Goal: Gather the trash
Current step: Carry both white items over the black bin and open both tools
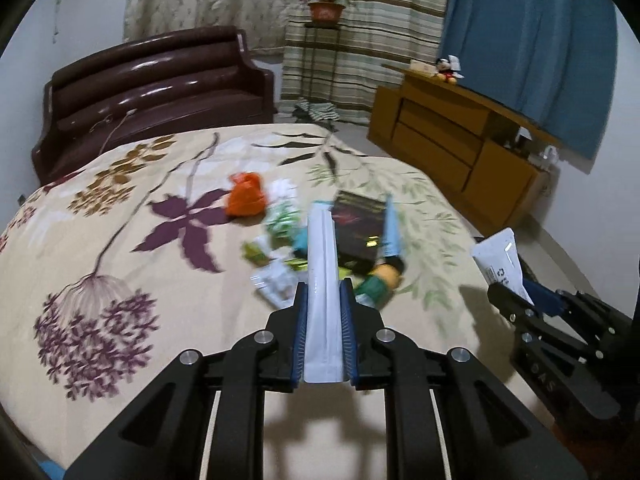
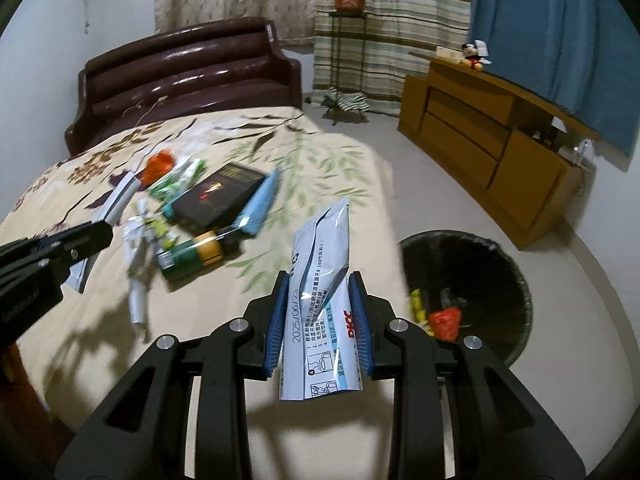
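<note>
Floral bedspread (image 2: 120, 320) carries the wrapper litter. Left gripper (image 1: 324, 300) pinches a white sachet (image 1: 320, 280); right gripper (image 2: 320, 300) clamps a printed pouch (image 2: 320, 280), which could miss the right-hand bin (image 2: 516, 280) if released early.

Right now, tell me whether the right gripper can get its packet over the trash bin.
Probably yes: the right gripper is shut on the white packet, and the open black bin sits just beside it on the floor, nothing between.
</note>
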A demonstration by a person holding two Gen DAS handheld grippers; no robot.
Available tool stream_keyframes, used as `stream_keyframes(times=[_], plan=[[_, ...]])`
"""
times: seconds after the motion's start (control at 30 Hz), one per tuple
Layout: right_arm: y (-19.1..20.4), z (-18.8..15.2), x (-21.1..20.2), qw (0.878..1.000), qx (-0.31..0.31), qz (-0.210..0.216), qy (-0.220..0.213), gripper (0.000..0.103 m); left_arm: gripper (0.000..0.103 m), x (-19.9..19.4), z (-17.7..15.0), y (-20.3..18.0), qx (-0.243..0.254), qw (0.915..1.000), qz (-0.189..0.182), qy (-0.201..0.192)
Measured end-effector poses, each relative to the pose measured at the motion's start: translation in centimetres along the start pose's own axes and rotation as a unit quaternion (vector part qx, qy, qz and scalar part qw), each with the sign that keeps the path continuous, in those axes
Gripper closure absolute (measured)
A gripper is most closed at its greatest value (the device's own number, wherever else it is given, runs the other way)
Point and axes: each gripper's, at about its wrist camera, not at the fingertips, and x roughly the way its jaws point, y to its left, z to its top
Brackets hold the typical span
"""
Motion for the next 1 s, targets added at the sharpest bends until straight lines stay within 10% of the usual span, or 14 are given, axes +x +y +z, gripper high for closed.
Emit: stream_keyframes(times=[1.0], plan=[[-16.5,0.0,3.4,0.993,0.083,-0.084,-0.001,0.074,0.086,9.3,2.4,-17.6,0.110,0.9918,-0.058,0.029]])
